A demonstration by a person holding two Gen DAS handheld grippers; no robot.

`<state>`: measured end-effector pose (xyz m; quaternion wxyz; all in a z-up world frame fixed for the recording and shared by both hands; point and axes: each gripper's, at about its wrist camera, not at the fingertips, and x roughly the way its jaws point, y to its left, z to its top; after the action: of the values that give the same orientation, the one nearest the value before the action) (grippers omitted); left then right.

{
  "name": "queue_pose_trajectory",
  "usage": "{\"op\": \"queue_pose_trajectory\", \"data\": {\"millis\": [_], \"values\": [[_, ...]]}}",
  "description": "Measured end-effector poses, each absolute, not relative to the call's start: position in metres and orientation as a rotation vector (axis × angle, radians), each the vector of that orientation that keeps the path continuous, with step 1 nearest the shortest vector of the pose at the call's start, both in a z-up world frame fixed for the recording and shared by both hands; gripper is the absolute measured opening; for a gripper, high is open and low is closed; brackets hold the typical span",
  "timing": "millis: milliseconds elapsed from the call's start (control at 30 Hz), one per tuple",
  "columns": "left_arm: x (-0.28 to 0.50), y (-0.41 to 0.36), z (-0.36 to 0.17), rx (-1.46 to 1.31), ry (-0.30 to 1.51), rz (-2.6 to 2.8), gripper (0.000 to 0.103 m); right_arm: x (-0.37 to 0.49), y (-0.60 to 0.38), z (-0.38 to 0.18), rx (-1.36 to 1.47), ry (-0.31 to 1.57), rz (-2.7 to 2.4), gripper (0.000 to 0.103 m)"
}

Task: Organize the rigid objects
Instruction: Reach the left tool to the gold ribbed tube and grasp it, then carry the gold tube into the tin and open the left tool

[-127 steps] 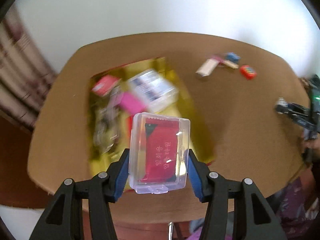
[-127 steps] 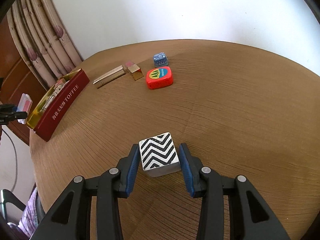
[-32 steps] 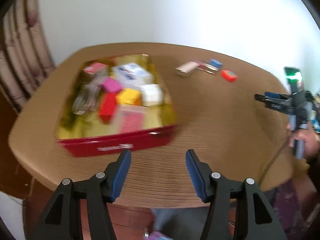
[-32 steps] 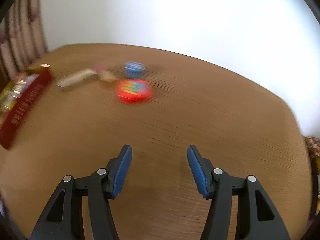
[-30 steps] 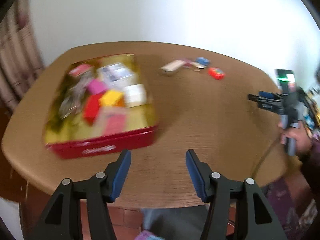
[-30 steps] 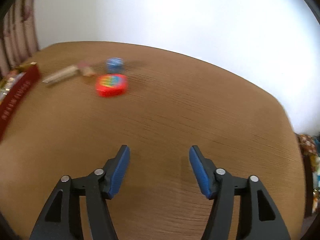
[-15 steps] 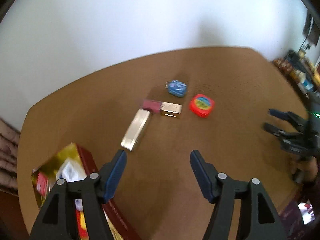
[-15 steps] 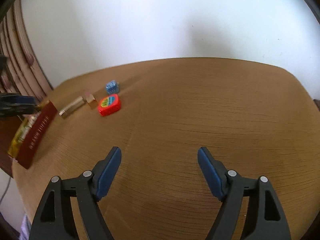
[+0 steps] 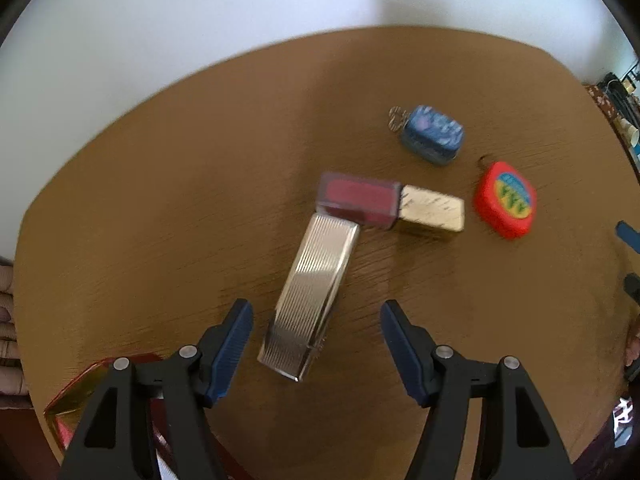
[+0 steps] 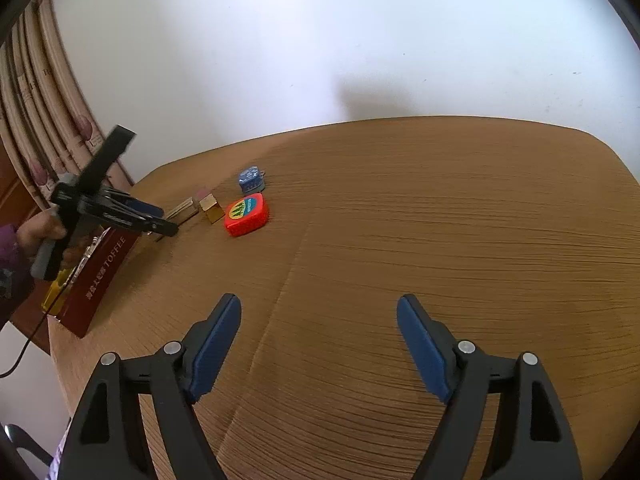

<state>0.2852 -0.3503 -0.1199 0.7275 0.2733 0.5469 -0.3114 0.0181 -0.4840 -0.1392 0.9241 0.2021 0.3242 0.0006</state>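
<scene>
My left claw (image 9: pixel 316 344) is wide open over the long ribbed silver metal case (image 9: pixel 311 298).

I go straight down, pinch its long sides, and miss the dark red block (image 9: pixel 358 199) touching it.

Only one word reads clearly: "TOFFEE", in pale capitals along the side of the red box (image 10: pixel 105 276) at the left of the right wrist view, preceded by small characters too fine to read. The red tape measure (image 10: pixel 246 210) bears an unreadable round label.
</scene>
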Motion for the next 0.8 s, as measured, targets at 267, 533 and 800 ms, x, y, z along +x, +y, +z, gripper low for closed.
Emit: {"op": "queue_pose_trajectory", "data": {"millis": [267, 533, 800], "values": [[0.274, -0.334, -0.117, 0.418, 1.208, -0.7, 0.03, 0.017, -0.487, -0.138, 0.415, 0.68, 0.0, 0.08], [0.198, -0.298, -0.068, 0.168, 1.147, -0.694, 0.03, 0.024, -0.484, -0.14, 0.403, 0.705, -0.01, 0.081], [0.144, -0.167, -0.016, -0.021, 1.086, -0.479, 0.03, 0.029, -0.48, -0.141, 0.376, 0.726, -0.024, 0.081]]}}
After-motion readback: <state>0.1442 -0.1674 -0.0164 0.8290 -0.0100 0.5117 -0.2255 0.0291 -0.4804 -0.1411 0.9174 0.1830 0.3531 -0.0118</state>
